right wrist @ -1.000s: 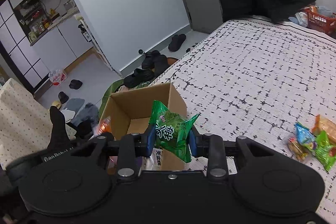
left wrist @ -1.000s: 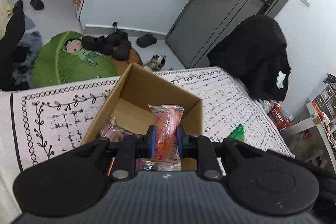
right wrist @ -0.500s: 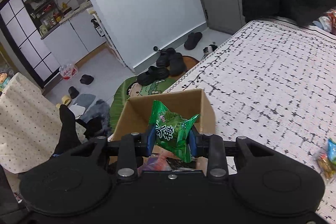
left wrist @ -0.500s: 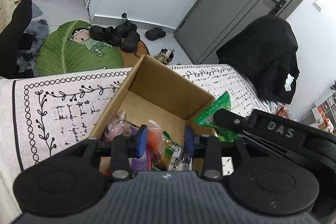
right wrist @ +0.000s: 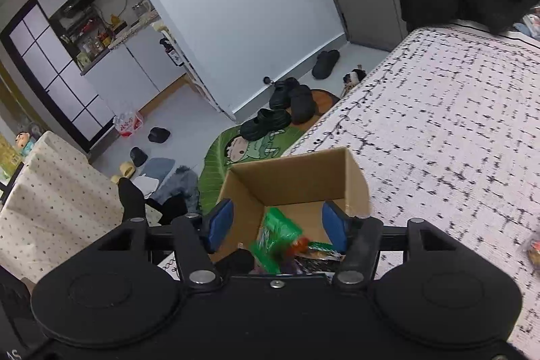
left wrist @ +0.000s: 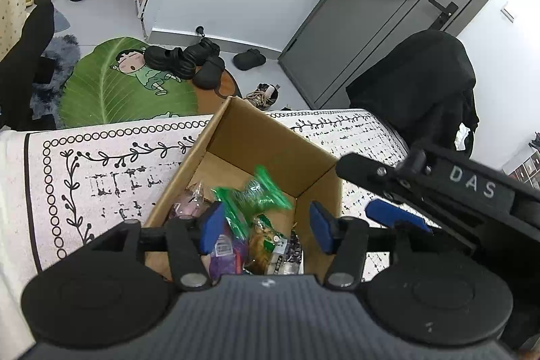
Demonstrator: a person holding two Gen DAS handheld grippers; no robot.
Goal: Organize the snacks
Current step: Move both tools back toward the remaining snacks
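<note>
On bedspread, box; green packet loose between right gripper's opening jaws.

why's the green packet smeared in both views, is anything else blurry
Left wrist view: the green packet is motion-streaked above the cardboard box; the box, shoes and door stay sharp. Right wrist view: the same packet smears, and the bedspread softens toward the fisheye edge.

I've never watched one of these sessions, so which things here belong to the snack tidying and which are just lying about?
Part of the job:
- box
- green packet, loose between the opening right gripper pads
- snacks in the box
- left gripper, jaws opening, empty

Just lying about:
- shoes
- leaf mat
- black coat
</note>
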